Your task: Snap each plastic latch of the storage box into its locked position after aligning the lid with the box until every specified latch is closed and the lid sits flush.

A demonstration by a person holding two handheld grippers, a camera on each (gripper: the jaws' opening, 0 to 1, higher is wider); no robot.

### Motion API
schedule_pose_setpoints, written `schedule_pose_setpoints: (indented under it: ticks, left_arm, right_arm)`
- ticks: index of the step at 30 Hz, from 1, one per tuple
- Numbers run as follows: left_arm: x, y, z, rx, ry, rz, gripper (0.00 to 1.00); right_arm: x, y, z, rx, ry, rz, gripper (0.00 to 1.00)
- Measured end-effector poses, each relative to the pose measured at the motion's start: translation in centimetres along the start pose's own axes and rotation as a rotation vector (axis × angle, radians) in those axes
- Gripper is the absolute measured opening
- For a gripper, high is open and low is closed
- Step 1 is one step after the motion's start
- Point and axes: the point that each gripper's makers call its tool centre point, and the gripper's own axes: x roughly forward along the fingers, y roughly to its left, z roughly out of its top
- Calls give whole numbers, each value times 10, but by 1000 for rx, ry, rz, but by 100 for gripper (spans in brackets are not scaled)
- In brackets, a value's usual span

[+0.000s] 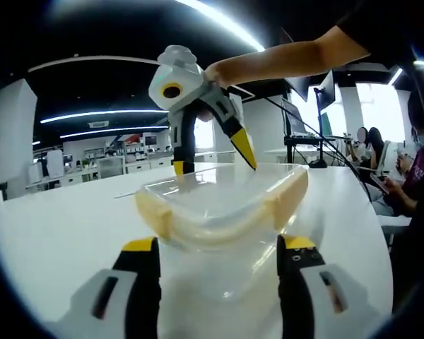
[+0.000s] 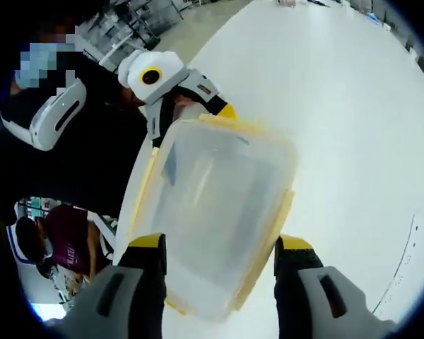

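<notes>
The clear storage box [image 1: 219,205] with its pale yellow rim and latches lies on the white table [image 1: 63,226]. Its near end sits between the jaws of my left gripper [image 1: 219,244], which stand wide apart. My right gripper [image 1: 212,157], held by a person's hand, comes down from above with its yellow-tipped fingers [image 1: 244,148] spread at the box's far edge. Seen from above in the right gripper view, the lid [image 2: 219,205] lies on the box, and my right gripper [image 2: 220,246] is open over its near end. The left gripper [image 2: 191,123] is at the far end.
A person in dark clothes [image 2: 78,162] stands close to the table edge, and another in maroon [image 2: 71,240] sits behind. Seated people [image 1: 410,169] and a monitor stand [image 1: 316,134] are at the right. White table [image 2: 353,106] stretches beyond the box.
</notes>
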Motion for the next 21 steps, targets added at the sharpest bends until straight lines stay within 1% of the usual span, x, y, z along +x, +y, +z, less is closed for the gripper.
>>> schedule_pose_setpoints:
  ticks: [1, 2, 3, 6, 7, 8, 10, 11, 12, 14, 16, 17, 18, 20, 21]
  left_arm:
    - [0, 0, 0, 4, 2, -1, 66]
    - [0, 0, -1, 12, 4, -4, 67]
    - [0, -1, -1, 10, 5, -11, 69]
    - [-1, -6, 1, -23, -3, -43, 76]
    - [-2, -7, 1, -29, -4, -44, 79]
    - [-3, -10, 3, -38, -13, -40, 81]
    - [-4, -12, 6, -48, -31, -35, 82]
    - [-4, -11, 7, -62, -39, -28, 82]
    - [-4, -10, 8, -71, -43, -24, 82]
    - [-4, -7, 9, -104, -48, -18, 81]
    - [-5, -3, 10, -133, -53, -9, 81]
    - [-6, -3, 12, -146, -65, -12, 81]
    - [-6, -3, 14, -156, -75, -14, 80]
    - [-7, -3, 15, -164, -80, -15, 79]
    - [-6, -3, 15, -184, -78, -19, 79]
  right_arm:
    - [1, 3, -1, -1, -31, -3, 66]
    - [1, 4, -2, -8, -44, -18, 67]
    - [2, 5, -1, -9, -70, -30, 68]
    - [-1, 5, 3, -24, -156, -70, 68]
    - [-1, 5, 3, -24, -176, -79, 68]
    - [-3, 6, 2, -25, -217, -97, 68]
    - [-5, 7, 1, -15, -268, -124, 68]
    - [-6, 8, -1, -3, -304, -154, 68]
    - [-7, 9, -1, -1, -322, -168, 68]
    - [-8, 17, -4, -2, -381, -207, 71]
    - [-12, 20, -1, 3, -463, -254, 73]
    - [-13, 21, -2, 14, -489, -272, 73]
    - [-14, 22, -3, 26, -514, -283, 73]
    - [-15, 23, -5, 33, -528, -294, 73]
    - [-16, 23, -9, 38, -546, -324, 73]
